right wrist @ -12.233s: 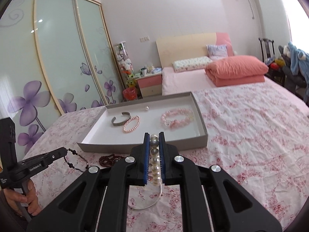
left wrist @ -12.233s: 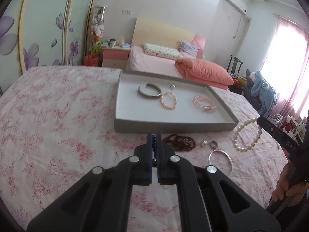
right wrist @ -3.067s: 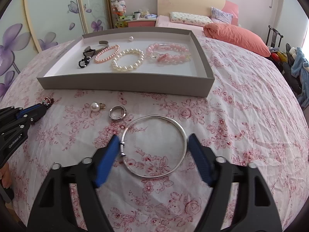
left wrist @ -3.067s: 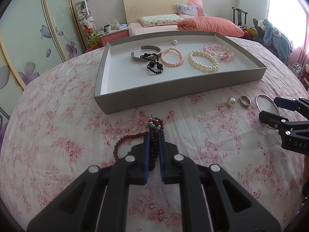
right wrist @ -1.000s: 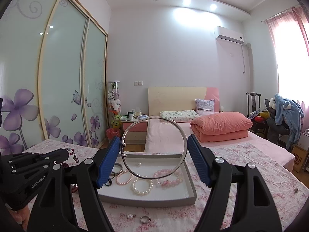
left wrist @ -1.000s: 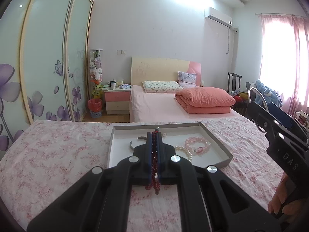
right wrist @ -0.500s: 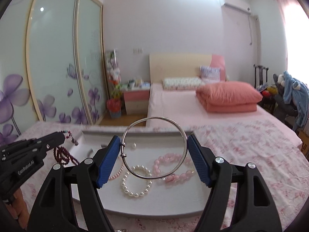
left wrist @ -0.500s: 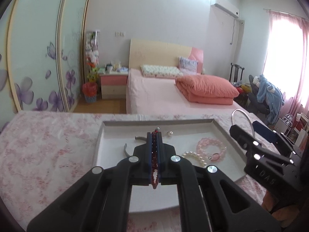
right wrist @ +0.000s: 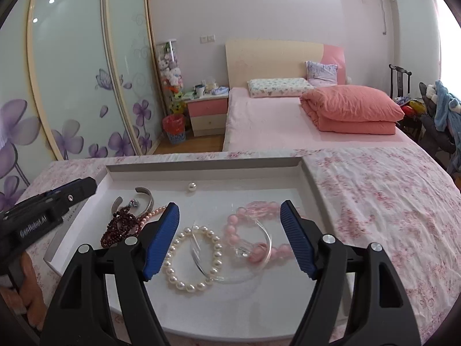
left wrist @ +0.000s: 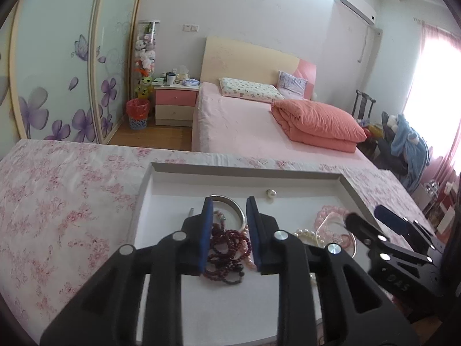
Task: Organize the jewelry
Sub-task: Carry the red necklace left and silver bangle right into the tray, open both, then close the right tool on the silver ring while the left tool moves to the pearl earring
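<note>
- Both grippers had let go since half a second earlier: the red beads point(left wrist: 227, 248) had dropped from the left gripper point(left wrist: 229, 230) into the tray point(right wrist: 309, 184), and the bangle point(right wrist: 230, 262) had left the right gripper point(right wrist: 229, 236) and lay in the tray too.
- Tray: grey-walled and white inside, it sat on the floral cloth point(right wrist: 389, 196).
- Left gripper: its jaws stood apart, holding nothing, directly over the red beads, which showed in the gap between the blue pads point(left wrist: 206, 236).
- Right gripper: its jaws were spread wide, empty, above the bangle.
- Bangle: thin and silver, it lay across the pearl bracelet point(right wrist: 191, 258) and the pink bracelet point(right wrist: 253, 230), overlapping both.
- Red beads: a loose heap at the tray's left end, touching the cuff point(right wrist: 144, 201) and the small pink bracelet point(right wrist: 152, 213).
- Pearl bracelet: it lay just left of the pink one, near the tray's front wall.
- Cuff: an open silver band at the back left of the tray.
- Loose pearl point(right wrist: 192, 186): it sat alone near the tray's far wall, apart from the rest.
</note>
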`<state>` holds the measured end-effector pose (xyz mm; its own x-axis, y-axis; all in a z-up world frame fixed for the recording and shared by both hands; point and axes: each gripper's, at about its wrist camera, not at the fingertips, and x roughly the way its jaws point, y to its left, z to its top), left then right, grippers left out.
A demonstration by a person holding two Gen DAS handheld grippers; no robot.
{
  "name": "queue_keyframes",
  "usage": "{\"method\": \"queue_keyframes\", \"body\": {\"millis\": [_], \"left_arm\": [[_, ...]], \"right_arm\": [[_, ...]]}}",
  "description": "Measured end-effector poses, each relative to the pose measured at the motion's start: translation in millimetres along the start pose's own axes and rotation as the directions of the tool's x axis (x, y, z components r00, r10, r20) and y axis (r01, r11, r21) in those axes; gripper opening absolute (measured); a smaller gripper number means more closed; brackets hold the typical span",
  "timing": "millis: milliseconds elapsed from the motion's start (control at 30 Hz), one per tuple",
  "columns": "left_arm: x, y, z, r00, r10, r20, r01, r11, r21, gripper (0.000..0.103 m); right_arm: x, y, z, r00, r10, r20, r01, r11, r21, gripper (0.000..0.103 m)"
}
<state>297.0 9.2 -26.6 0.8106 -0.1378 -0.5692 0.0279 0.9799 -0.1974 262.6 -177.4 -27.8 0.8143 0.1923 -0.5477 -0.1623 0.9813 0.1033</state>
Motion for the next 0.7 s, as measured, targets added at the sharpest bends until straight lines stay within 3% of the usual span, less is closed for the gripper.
{"method": "queue_keyframes", "body": {"millis": [400,533,700], "left_arm": [[-59.8,14.1,-10.7,0.999,0.031,0.027,-0.03,0.999,-0.033,0.031],[-81.5,16.7,-24.6,0.999,0.035,0.018,-0.035,0.999,-0.016,0.037],[-99.2,24.0,-51.3,0.998,0.047,-0.035,-0.047,0.999,0.012,0.048]], "right_arm": [[-48.4,-17.4,-8.1,0.999,-0.01,0.037,0.009,1.0,0.008,0.071],[-63.3,-19.1,-25.8,1.0,0.006,-0.011,-0.006,1.0,-0.019,0.068],[-68.7,-15.9,-53.5,0.991,0.042,-0.127,-0.05,0.997,-0.061,0.055]]}}
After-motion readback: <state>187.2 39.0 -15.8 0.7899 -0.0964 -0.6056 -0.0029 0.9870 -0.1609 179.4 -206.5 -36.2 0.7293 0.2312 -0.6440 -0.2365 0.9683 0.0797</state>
